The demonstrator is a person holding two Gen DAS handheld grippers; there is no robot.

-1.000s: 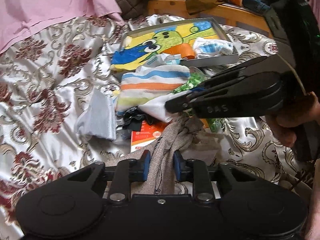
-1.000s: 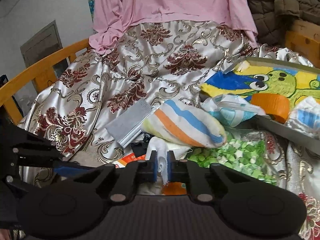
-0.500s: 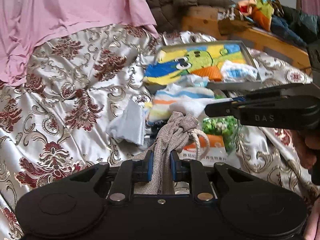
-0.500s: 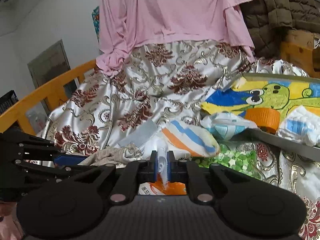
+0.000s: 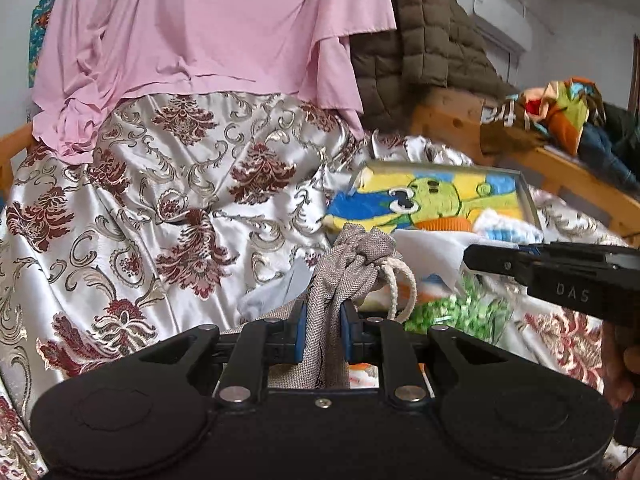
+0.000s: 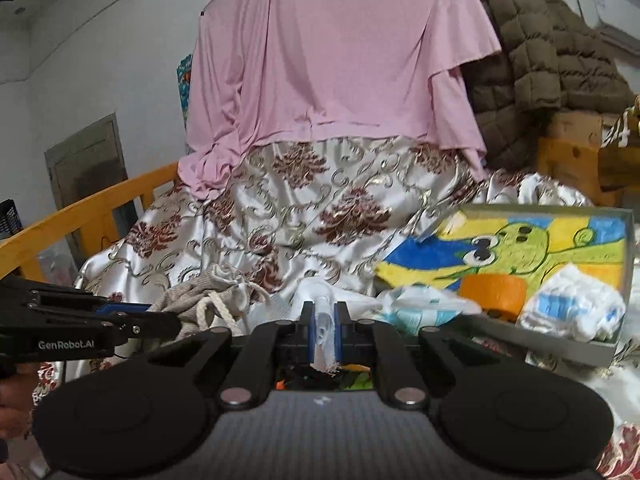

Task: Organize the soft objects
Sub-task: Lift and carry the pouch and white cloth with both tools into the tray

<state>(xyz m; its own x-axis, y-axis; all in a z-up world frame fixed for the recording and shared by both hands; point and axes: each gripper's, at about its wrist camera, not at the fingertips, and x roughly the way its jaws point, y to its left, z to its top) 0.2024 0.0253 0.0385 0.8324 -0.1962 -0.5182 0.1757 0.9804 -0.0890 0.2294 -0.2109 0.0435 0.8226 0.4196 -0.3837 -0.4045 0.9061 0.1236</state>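
Note:
In the left wrist view my left gripper (image 5: 323,314) is shut on a grey-beige woven drawstring pouch (image 5: 360,252), whose bunched top and white cord stick up past the pads. In the right wrist view my right gripper (image 6: 323,314) is shut on a thin fold of white cloth (image 6: 322,332) that spreads out beyond the fingers. The two grippers are side by side: the right gripper (image 5: 472,258) reaches in from the right of the left wrist view, and the left gripper (image 6: 170,322) reaches in from the left of the right wrist view, with the pouch (image 6: 208,300) at its tip.
A shallow grey tray (image 6: 560,344) with a cartoon picture holds an orange item (image 6: 492,296) and a white-blue folded cloth (image 6: 572,308). A pink garment (image 5: 200,40) and a brown quilted jacket (image 5: 432,52) hang behind the floral satin bedspread (image 5: 160,220). A wooden rail (image 6: 92,208) runs at the left.
Both grippers have risen and tipped upward, carrying the pouch and the white cloth up off the pile. The pile has sunk low in both views and the pink garment fills the top.

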